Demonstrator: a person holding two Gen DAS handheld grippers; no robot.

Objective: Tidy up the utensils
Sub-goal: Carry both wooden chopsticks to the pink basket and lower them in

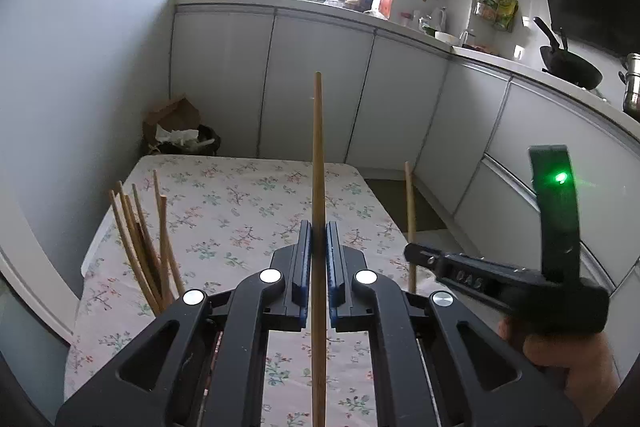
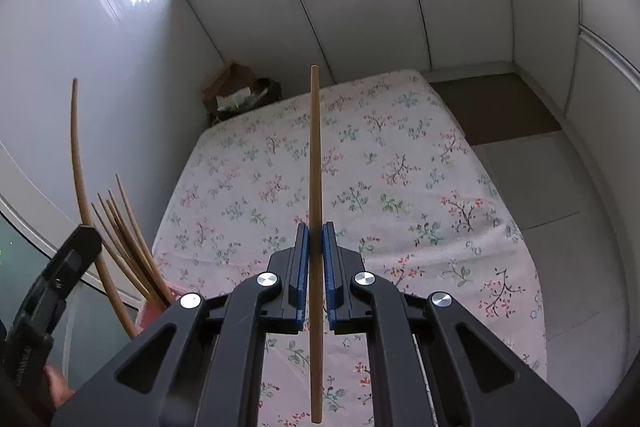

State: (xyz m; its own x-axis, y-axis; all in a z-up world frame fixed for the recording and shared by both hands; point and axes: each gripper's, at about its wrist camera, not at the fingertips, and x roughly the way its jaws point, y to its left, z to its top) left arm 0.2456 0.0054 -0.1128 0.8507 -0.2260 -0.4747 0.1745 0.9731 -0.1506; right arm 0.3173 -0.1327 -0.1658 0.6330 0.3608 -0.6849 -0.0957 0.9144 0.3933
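My left gripper (image 1: 319,229) is shut on a wooden chopstick (image 1: 318,155) that stands upright above the floral tablecloth (image 1: 240,203). My right gripper (image 2: 316,229) is shut on another wooden chopstick (image 2: 315,155), also upright. In the left wrist view the right gripper (image 1: 412,254) shows at the right with its chopstick (image 1: 409,203). A bunch of several chopsticks (image 1: 140,239) stands at the left, in a reddish holder (image 2: 154,311) seen in the right wrist view (image 2: 120,239). The left gripper's body (image 2: 60,275) shows at the left there.
The table stands in a kitchen corner, a white wall on its left. White cabinets (image 1: 320,83) run behind and along the right. A bin with cardboard and paper (image 1: 180,131) sits past the table's far left corner. A wok (image 1: 572,67) rests on the counter.
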